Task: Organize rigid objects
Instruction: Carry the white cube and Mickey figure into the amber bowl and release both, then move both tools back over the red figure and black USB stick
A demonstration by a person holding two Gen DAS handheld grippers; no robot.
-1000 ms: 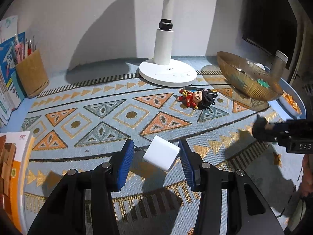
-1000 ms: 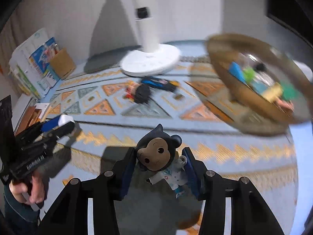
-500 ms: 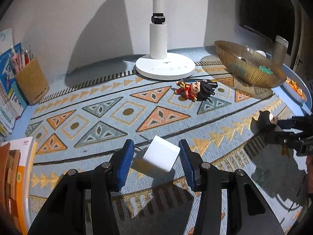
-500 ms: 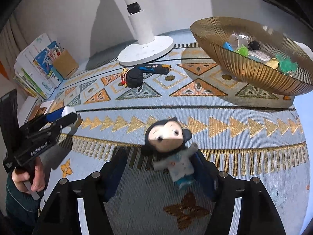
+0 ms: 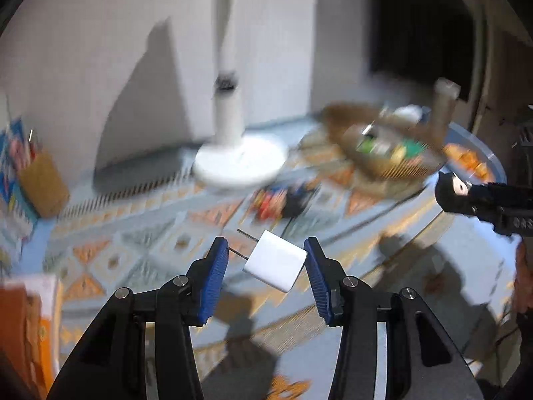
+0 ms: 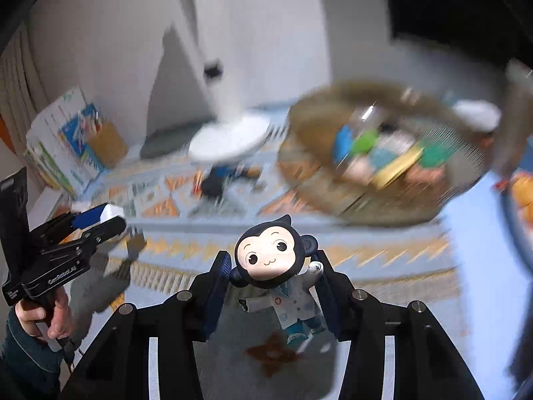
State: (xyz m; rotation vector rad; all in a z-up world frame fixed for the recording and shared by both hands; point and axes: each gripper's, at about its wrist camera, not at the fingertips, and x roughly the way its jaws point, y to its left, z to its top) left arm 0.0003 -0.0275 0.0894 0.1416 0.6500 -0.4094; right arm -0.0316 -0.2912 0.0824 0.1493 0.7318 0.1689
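Note:
A white charger plug (image 5: pixel 276 266) hangs above the patterned rug (image 5: pixel 140 253), with my left gripper (image 5: pixel 266 246) shut on it, prongs against the left pad. My right gripper (image 6: pixel 273 256) has a dark-haired monkey figurine (image 6: pixel 293 303) in a white coat between its closing jaws; the pads press its head and it is off the rug. Each gripper shows in the other view: the right gripper (image 5: pixel 479 196) at the right edge, the left gripper (image 6: pixel 100 220) at the left. A gold wire bowl (image 6: pixel 319 183) with several small items stands beyond, blurred.
A white fan base (image 5: pixel 240 163) stands at the back. A red doll with black hair (image 5: pixel 283 200) lies on the rug before it. A brown pen holder (image 5: pixel 43 186) and books sit left, a blue tray (image 5: pixel 489 166) right. A person's hand (image 6: pixel 56 313) grips the left tool.
Both grippers have risen and swung toward the bowl, blurring the scene. The right jaws widened, then closed again on the figurine and lifted it. The charger stays in the left grip.

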